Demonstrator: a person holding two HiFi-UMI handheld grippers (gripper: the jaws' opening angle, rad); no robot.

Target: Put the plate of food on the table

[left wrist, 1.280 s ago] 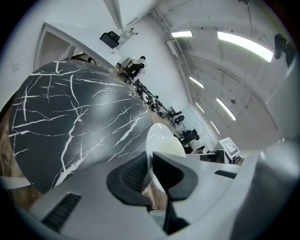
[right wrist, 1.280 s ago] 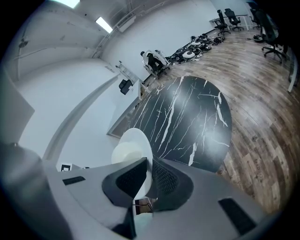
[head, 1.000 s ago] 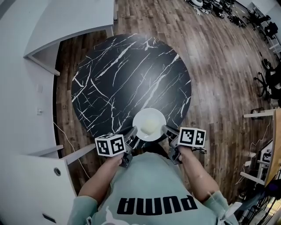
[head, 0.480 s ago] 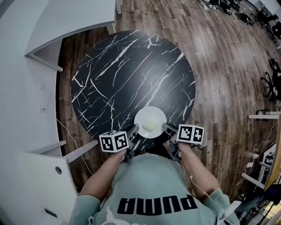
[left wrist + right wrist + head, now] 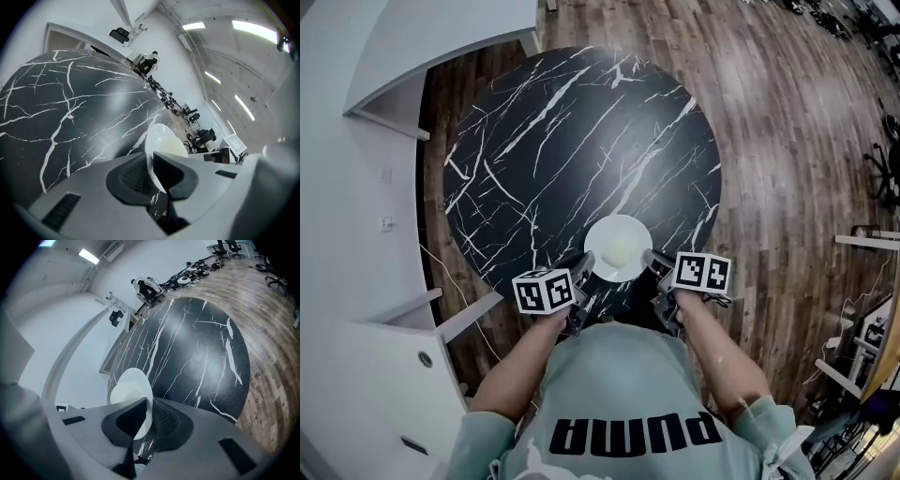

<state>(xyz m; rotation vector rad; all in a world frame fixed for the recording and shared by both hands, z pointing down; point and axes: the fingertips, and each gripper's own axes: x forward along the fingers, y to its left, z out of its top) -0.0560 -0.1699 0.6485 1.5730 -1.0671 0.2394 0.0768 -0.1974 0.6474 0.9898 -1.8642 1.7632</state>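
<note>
White plate of food (image 5: 602, 234) has moved in from the near edge over the black marble table (image 5: 572, 141), left gripper (image 5: 583, 267) and right gripper (image 5: 653, 260) still clamped on opposite rims; lowering and release likely remain.

Wood plank floor (image 5: 769, 122), white curved counter (image 5: 441, 37) top-left, white cabinet (image 5: 384, 375) btm-left, office chairs (image 5: 224, 246) in bkgd

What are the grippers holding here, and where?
The plate of food: left gripper shut on its left rim, right gripper shut on its right rim.
</note>
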